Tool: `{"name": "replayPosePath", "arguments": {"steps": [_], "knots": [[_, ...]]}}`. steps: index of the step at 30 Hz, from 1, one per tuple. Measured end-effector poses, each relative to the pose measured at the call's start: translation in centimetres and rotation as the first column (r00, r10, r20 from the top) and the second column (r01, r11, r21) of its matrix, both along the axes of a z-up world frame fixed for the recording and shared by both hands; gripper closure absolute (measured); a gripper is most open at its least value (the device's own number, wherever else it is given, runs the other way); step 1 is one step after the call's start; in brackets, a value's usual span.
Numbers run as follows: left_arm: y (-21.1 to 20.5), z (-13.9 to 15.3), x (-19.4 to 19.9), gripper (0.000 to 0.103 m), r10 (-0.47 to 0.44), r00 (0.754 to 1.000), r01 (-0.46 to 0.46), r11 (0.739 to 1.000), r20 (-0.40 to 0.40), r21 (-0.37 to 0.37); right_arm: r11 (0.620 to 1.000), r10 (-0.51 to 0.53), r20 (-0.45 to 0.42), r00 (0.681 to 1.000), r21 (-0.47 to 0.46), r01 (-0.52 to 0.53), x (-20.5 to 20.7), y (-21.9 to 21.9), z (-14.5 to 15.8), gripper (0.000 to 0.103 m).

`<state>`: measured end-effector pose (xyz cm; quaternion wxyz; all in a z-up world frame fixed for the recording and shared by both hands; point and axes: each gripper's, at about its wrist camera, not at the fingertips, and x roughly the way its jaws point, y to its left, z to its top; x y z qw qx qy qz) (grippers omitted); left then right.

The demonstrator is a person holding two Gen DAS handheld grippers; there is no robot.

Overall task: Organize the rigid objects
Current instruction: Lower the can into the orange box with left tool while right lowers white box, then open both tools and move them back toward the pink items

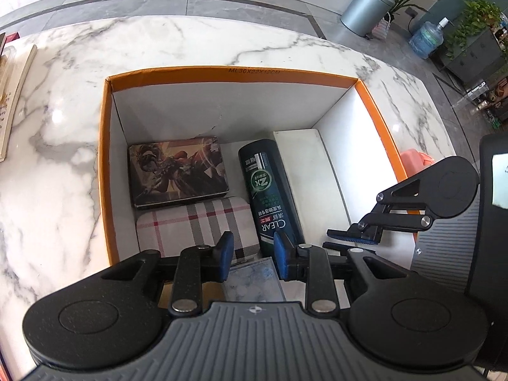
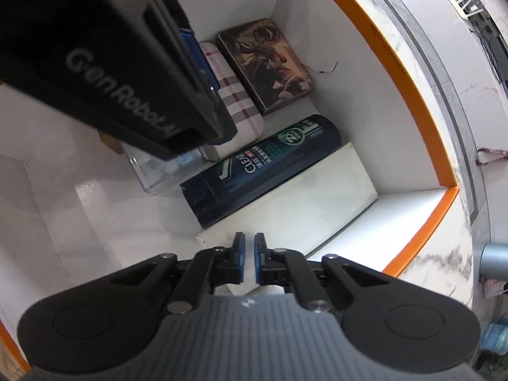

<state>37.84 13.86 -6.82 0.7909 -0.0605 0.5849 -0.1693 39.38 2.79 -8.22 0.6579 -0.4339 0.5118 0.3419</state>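
Observation:
An orange-rimmed white box (image 1: 231, 74) stands on the marble counter. In it lie a picture tin (image 1: 177, 171), a plaid case (image 1: 197, 225), a dark CLEAR bottle (image 1: 270, 190) and a flat white box (image 1: 308, 171). A clear plastic box (image 1: 252, 281) lies below my left gripper (image 1: 253, 254), whose jaws are open around it. In the right wrist view the same tin (image 2: 266, 63), plaid case (image 2: 235, 101), bottle (image 2: 263, 165), clear box (image 2: 162, 171) and flat white box (image 2: 317, 197) show. My right gripper (image 2: 249, 257) stands over the flat white box, jaws nearly closed, a narrow gap between them.
Books (image 1: 12, 95) lie at the counter's left edge. A pink object (image 1: 412, 165) sits right of the box. A grey bin (image 1: 365, 6) and a water jug (image 1: 427, 38) stand on the floor beyond. The left gripper's body (image 2: 104, 63) fills the upper left of the right wrist view.

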Motion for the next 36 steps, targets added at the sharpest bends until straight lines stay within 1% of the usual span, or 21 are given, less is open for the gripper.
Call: {"name": "replayPosePath", "arguments": {"steps": [4,9,11,14,15,17,18,19,20,21,22,23,24,26,27,28,29,31,33,35,36], "knots": [[-0.2,1.0,-1.0,0.07,-0.013,0.999,0.013,1.0,0.034,0.001,1.0,-0.02,0.031,0.999,0.02,0.019,-0.2,-0.3,0.6,0.099],[-1.3,3.9,-3.6,0.07,-0.049,0.986,0.046,0.999,0.161,0.024,0.979,-0.094,0.072,0.993,0.187,0.079,-1.1,-2.3,4.8,0.098],[-2.2,5.2,-4.7,0.07,-0.077,0.977,0.074,0.997,0.197,0.021,0.953,-0.149,0.096,0.984,0.278,0.118,-1.8,-3.7,6.9,0.096],[-4.2,7.1,-6.5,0.07,-0.14,0.959,0.137,0.99,0.247,0.028,0.904,-0.25,0.12,0.961,0.384,0.187,-2.0,-6.3,9.8,0.083],[-5.0,7.7,-7.2,0.07,-0.158,0.949,0.152,0.987,0.274,0.044,0.888,-0.278,0.122,0.953,0.412,0.206,-2.4,-7.3,10.5,0.083],[-6.5,8.9,-8.5,0.066,-0.187,0.926,0.177,0.982,0.329,0.06,0.853,-0.329,0.116,0.937,0.462,0.242,-3.0,-9.6,11.9,0.083],[-7.2,9.4,-9.0,0.06,-0.197,0.918,0.189,0.98,0.345,0.057,0.836,-0.354,0.117,0.928,0.485,0.258,-3.9,-11.1,12.4,0.083],[-7.9,9.9,-9.5,0.058,-0.204,0.912,0.198,0.979,0.355,0.055,0.818,-0.382,0.127,0.915,0.507,0.271,-4.7,-11.6,13.6,0.079],[-8.7,10.3,-9.9,0.057,-0.216,0.905,0.209,0.976,0.366,0.059,0.802,-0.402,0.141,0.905,0.532,0.273,-4.9,-12.7,13.2,0.077],[-9.6,10.6,-10.3,0.057,-0.229,0.897,0.22,0.973,0.378,0.067,0.788,-0.414,0.156,0.897,0.555,0.267,-5.1,-13.3,13.8,0.07],[-10.4,10.9,-10.7,0.057,-0.24,0.887,0.229,0.971,0.394,0.075,0.772,-0.432,0.172,0.886,0.577,0.265,-5.8,-14.7,14.0,0.056],[-11.3,11.1,-11.2,0.057,-0.25,0.874,0.24,0.968,0.416,0.077,0.757,-0.452,0.187,0.872,0.597,0.265,-6.6,-16.4,13.8,0.048],[-12.1,11.3,-11.5,0.057,-0.262,0.857,0.256,0.964,0.444,0.075,0.743,-0.475,0.199,0.857,0.612,0.27,-7.2,-17.9,14.1,0.038],[-13.7,11.4,-12.1,0.056,-0.268,0.826,0.272,0.96,0.497,0.064,0.702,-0.535,0.211,0.818,0.65,0.291,-8.1,-20.9,14.1,0.036],[-14.6,11.4,-12.3,0.052,-0.262,0.813,0.27,0.961,0.52,0.061,0.677,-0.564,0.203,0.8,0.668,0.308,-8.1,-22.4,13.7,0.036],[-15.5,11.2,-12.4,0.041,-0.253,0.805,0.261,0.963,0.536,0.063,0.649,-0.598,0.187,0.78,0.684,0.334,-7.8,-23.7,12.6,0.035],[-16.4,11.0,-12.3,0.036,-0.239,0.806,0.247,0.967,0.541,0.06,0.614,-0.639,0.165,0.751,0.698,0.369,-7.9,-25.1,12.2,0.033],[-18.1,10.6,-12.0,0.027,-0.222,0.815,0.24,0.97,0.535,0.037,0.536,-0.722,0.119,0.682,0.72,0.441,-8.3,-28.0,11.5,0.021],[-19.8,9.7,-11.4,0.024,-0.256,0.809,0.26,0.963,0.529,0.068,0.46,-0.78,0.072,0.622,0.739,0.492,-8.9,-30.6,10.7,0.021],[-21.7,8.9,-11.0,0.024,-0.315,0.784,0.3,0.947,0.535,0.119,0.397,-0.824,0.033,0.566,0.746,0.534,-8.7,-32.0,9.0,0.021],[-22.6,8.4,-10.8,0.024,-0.358,0.767,0.328,0.932,0.532,0.155,0.374,-0.839,0.019,0.544,0.746,0.551,-8.3,-32.0,7.6,0.021]]}}
